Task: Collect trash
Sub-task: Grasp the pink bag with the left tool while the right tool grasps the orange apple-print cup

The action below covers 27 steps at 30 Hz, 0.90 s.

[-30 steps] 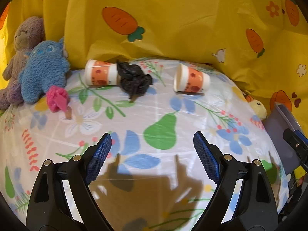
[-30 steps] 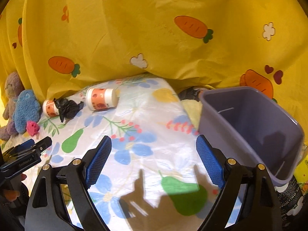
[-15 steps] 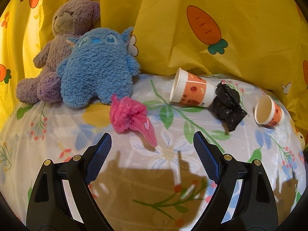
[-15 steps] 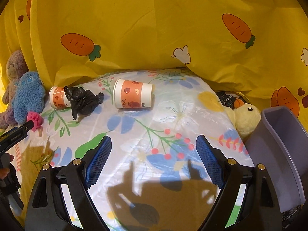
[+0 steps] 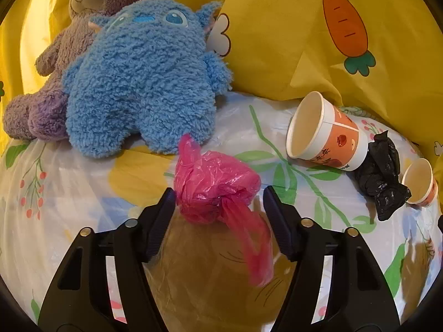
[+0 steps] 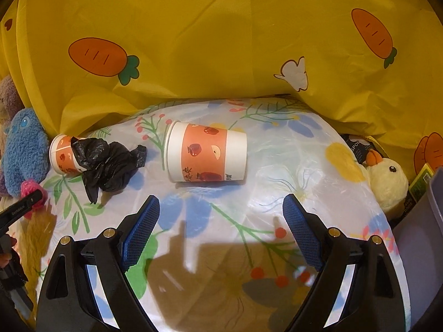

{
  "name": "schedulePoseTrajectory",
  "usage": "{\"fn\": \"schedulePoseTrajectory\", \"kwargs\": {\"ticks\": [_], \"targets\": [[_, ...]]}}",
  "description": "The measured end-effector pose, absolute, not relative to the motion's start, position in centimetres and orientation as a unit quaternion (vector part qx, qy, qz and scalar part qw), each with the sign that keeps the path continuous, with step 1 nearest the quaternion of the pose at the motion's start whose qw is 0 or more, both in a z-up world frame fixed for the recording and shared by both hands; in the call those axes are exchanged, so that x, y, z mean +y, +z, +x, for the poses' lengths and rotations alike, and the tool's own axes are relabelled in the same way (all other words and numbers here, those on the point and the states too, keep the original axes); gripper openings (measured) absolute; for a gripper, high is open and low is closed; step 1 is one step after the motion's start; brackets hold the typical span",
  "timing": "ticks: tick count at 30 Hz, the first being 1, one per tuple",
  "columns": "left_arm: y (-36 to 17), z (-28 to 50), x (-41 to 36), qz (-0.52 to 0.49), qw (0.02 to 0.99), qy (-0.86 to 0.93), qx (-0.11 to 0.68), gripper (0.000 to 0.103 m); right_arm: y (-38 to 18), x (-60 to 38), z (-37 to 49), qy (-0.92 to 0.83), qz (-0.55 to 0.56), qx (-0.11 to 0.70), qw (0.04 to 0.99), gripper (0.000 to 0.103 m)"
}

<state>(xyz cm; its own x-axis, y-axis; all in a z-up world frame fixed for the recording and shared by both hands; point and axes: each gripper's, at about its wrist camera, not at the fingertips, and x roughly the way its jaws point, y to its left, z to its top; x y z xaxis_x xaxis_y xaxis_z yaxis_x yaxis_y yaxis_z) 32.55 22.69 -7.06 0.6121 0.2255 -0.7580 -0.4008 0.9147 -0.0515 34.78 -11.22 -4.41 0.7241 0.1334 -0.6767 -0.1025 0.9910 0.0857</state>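
The left gripper spreads its fingers wide around a crumpled pink plastic bag lying between them on the glossy floral sheet, its left finger at the bag's edge. Beyond the fingertips sits a fuzzy blue plush toy. The right gripper hovers with fingers wide, gripping nothing; ahead lies a toppled orange-and-white paper cup, and further left, a wrinkled black plastic bag.

Left gripper advanced, jaws narrowed, now flanking pink bag.
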Motion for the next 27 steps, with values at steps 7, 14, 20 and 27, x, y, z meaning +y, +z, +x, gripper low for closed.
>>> {"fn": "schedulePoseTrajectory", "kwargs": {"ticks": [7,14,20,27], "targets": [[-7.4,33.1,22.7,-0.111,0.898,0.166,0.393,0.045,-5.4,-10.6,37.9,0.044,0.029,0.366,0.929,0.088],[-7.1,32.5,22.7,-0.123,0.904,0.156,0.379,0.04,-6.4,-10.3,39.7,0.043,0.037,0.367,0.928,0.088],[-6.9,32.4,22.0,-0.122,0.908,0.145,0.374,0.04,-7.0,-10.8,40.8,0.036,0.055,0.369,0.927,0.088],[-7.1,33.0,21.4,-0.122,0.91,0.14,0.371,0.04,-7.2,-10.2,42.1,0.035,0.064,0.368,0.927,0.088]]}}
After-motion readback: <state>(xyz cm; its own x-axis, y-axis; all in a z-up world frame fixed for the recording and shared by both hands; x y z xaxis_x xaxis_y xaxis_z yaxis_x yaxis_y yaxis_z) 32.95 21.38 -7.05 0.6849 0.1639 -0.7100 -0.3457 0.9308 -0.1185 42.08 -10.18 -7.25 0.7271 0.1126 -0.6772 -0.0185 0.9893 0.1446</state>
